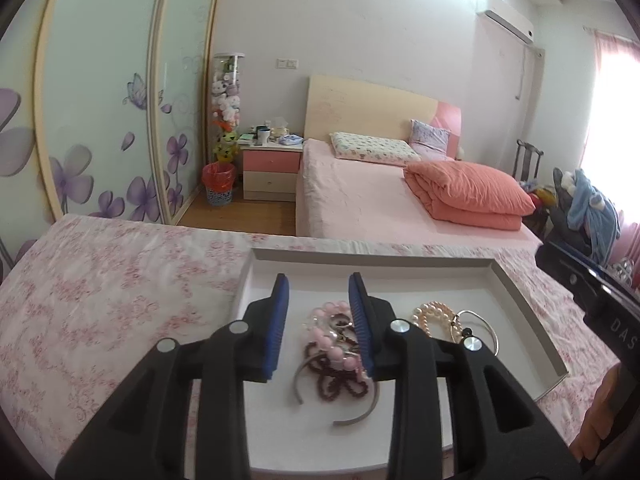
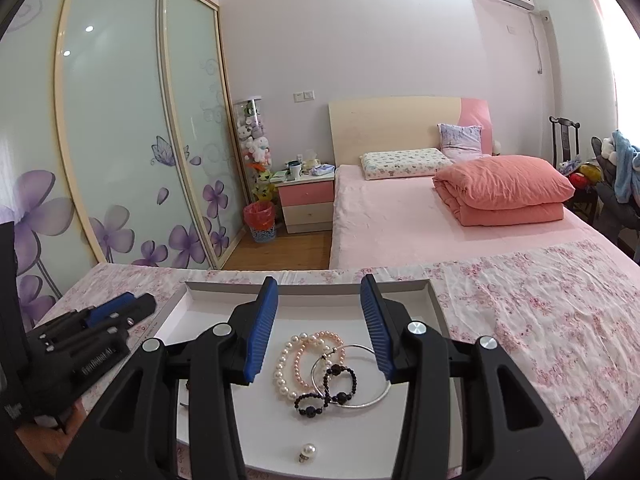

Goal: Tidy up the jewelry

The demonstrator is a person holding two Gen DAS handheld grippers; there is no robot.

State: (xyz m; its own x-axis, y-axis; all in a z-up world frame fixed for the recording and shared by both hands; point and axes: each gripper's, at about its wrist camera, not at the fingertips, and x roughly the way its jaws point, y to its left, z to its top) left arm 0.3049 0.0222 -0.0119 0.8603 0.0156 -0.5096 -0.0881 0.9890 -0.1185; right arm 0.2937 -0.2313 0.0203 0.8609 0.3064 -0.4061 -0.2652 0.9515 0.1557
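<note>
The far half of the white tray is left bare; nearer passage is blocked by heaped bracelets.

Ahead of you stands a bed with a folded salmon quilt on it. Beside it you see a pink nightstand, a red-lined wastebasket, and a flower-printed sliding wardrobe.

left gripper jaws apart, right gripper likewise
</note>
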